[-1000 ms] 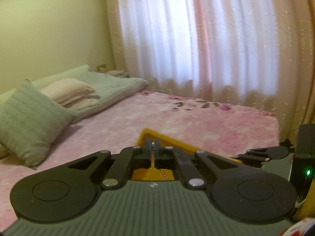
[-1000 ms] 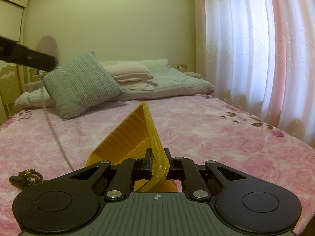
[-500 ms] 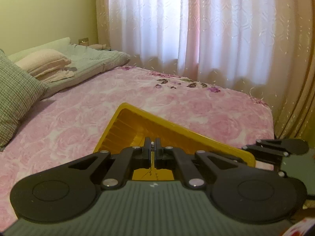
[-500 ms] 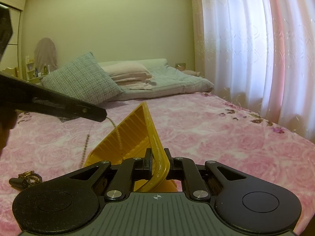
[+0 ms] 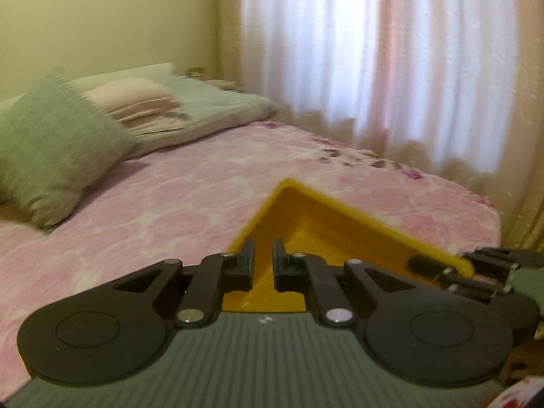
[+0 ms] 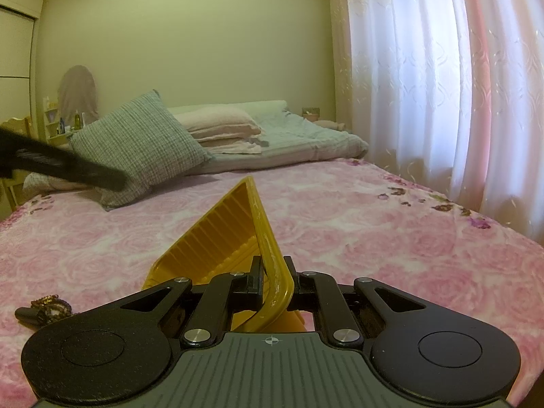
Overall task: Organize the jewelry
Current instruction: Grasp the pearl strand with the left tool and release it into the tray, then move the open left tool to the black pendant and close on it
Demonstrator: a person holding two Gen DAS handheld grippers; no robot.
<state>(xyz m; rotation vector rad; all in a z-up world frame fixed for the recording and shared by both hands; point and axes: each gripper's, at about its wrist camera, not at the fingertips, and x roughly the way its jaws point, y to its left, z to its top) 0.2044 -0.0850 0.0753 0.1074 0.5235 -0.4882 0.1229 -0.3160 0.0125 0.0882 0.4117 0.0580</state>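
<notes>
A yellow ribbed tray [image 6: 217, 238] is tipped up on edge over the pink bedspread. My right gripper [image 6: 273, 280] is shut on its near rim. In the left wrist view the tray [image 5: 340, 234] lies just beyond my left gripper [image 5: 261, 260]. That gripper's jaws are opening, with a narrow gap and nothing seen between them. The right gripper [image 5: 476, 268] shows at the tray's right corner. No chain shows in the tray from either view. A dark beaded piece of jewelry [image 6: 47, 307] lies on the bedspread to the left of the tray. One left gripper finger [image 6: 78, 168] crosses the right wrist view at far left.
The bed is covered by a pink rose-patterned bedspread [image 6: 357, 238]. A grey-green cushion [image 6: 136, 149] and folded bedding [image 6: 238, 129] lie at the head. White curtains [image 6: 442, 85] hang along the right side. A shelf with small bottles [image 6: 64, 124] stands at far left.
My left gripper's jaws have parted, and the thin chain they pinched is no longer seen. The left gripper drew away to the left of the tray. The right gripper and tray kept still.
</notes>
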